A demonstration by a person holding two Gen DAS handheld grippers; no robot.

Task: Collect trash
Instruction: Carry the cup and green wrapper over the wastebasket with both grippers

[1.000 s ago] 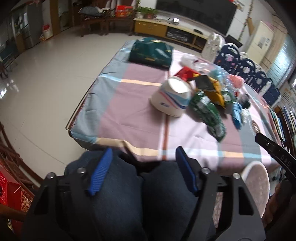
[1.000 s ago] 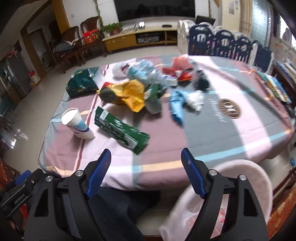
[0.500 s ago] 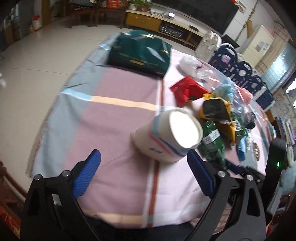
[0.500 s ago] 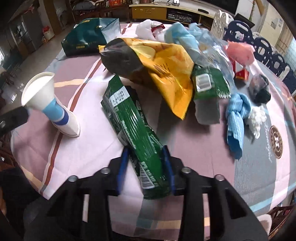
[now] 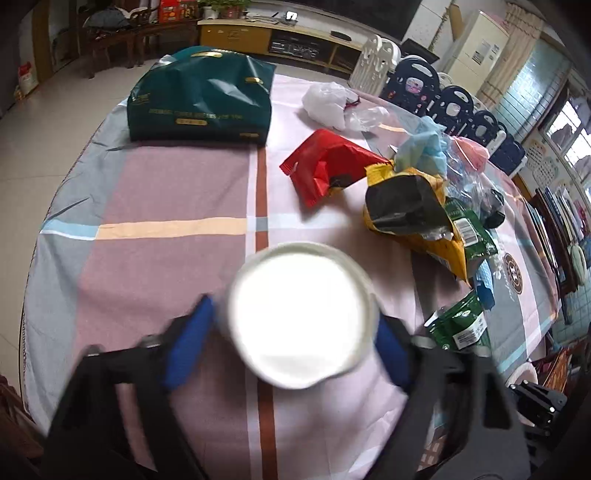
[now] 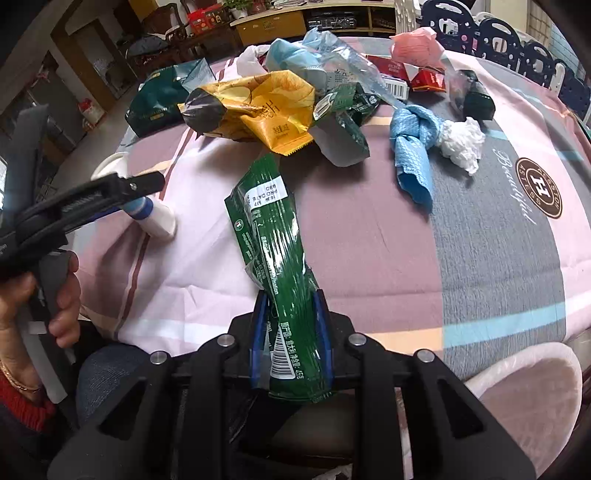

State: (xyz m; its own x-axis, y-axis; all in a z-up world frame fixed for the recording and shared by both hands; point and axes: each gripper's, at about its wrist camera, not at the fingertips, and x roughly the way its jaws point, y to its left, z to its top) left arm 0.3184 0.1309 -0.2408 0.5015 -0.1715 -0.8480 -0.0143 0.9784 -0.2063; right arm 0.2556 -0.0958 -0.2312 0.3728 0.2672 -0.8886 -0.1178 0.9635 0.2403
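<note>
Right claw (image 6: 291, 332) clamped on green wrapper (image 6: 275, 243) reading "PRO DATE", left claw (image 5: 291, 347) closing around paper cup (image 5: 301, 317), "Beautiful" cloth logo (image 6: 537, 188) far right.

Room, domestic. Floor (image 5: 55, 110): pale glossy tile. Far wall: long low yellow media cabinet (image 5: 277, 35) beneath a dark screen (only its lower edge visible). Dark wooden chairs (image 5: 122, 33) to its left. White and navy plastic play fence (image 5: 443, 99) beside the table. Tall white cabinet unit (image 5: 476, 40) in corner. Daylit window (image 5: 576, 129) at right.
</note>
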